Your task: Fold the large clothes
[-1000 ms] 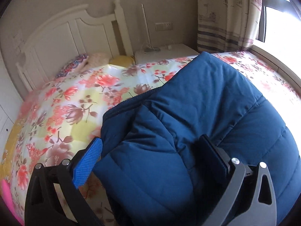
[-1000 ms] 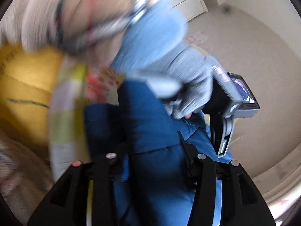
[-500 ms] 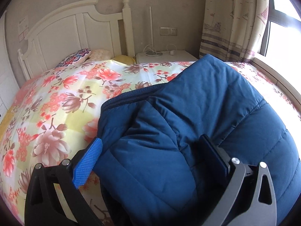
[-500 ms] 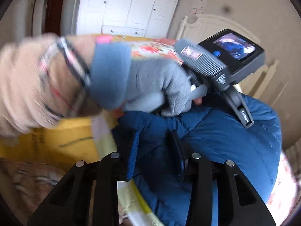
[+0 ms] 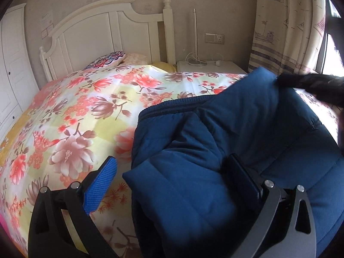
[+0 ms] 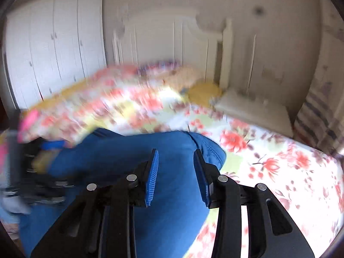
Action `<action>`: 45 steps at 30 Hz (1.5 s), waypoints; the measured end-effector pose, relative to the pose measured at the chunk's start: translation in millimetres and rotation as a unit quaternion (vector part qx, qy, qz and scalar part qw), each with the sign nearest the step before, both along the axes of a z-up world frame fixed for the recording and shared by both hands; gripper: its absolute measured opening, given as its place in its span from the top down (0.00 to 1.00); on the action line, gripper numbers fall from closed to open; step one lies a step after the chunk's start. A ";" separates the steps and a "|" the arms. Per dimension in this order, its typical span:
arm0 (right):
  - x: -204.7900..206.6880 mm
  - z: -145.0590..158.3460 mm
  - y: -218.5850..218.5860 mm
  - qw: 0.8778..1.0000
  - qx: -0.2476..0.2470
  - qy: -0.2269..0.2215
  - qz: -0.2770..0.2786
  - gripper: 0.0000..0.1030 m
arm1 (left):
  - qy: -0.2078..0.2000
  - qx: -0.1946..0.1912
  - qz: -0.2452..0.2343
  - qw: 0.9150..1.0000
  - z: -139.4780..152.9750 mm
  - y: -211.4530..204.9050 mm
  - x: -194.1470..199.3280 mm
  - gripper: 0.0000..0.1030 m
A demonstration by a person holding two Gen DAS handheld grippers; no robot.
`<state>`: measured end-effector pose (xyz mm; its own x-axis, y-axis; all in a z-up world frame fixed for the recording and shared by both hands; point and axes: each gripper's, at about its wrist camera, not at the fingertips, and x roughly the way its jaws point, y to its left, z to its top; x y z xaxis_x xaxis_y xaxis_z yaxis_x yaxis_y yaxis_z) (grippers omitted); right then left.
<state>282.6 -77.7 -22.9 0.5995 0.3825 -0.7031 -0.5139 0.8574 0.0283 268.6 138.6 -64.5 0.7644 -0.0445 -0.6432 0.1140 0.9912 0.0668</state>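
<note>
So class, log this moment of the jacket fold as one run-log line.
stage: mid-fold | left gripper: open, straddling puffy navy quilted jacket | right gripper: open, nothing gripped | surface: floral bedspread

Left gripper [image 5: 172,172] has its jaws spread wide and angled down, a bulky fold bunched between them. Right gripper [image 6: 176,172] sits partly open, pads gripping nothing.

Right gripper [image 6: 176,172] swung clear of the padded jacket [image 6: 133,172]

The fold gripped a second ago has been released; blue pads [image 6: 152,176] are now parted over the jacket, and the view has been turned toward the headboard [image 6: 172,43].
</note>
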 end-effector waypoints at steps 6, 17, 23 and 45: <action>23.4 -3.8 35.1 0.994 -0.095 0.040 0.044 0.61 | 0.005 -0.022 0.021 1.000 -3.8 11.6 1.8 0.02; 37.5 -25.2 15.8 0.999 -0.022 0.038 0.026 0.60 | -0.004 0.015 0.028 0.999 4.6 4.1 -2.1 0.02; 36.8 -21.2 14.0 0.999 -0.017 0.047 0.022 0.60 | -0.047 0.068 0.016 0.996 80.0 -10.7 -8.0 0.02; 27.2 19.3 20.6 1.000 -0.018 -0.016 0.014 0.60 | 0.084 -0.017 0.054 0.995 -1.0 -12.2 58.6 0.02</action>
<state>309.8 -57.1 -3.7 0.6114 0.3751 -0.6968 -0.5381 0.8427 -0.0185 327.1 126.4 -65.5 0.6475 0.0079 -0.7621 0.0142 0.9996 0.0225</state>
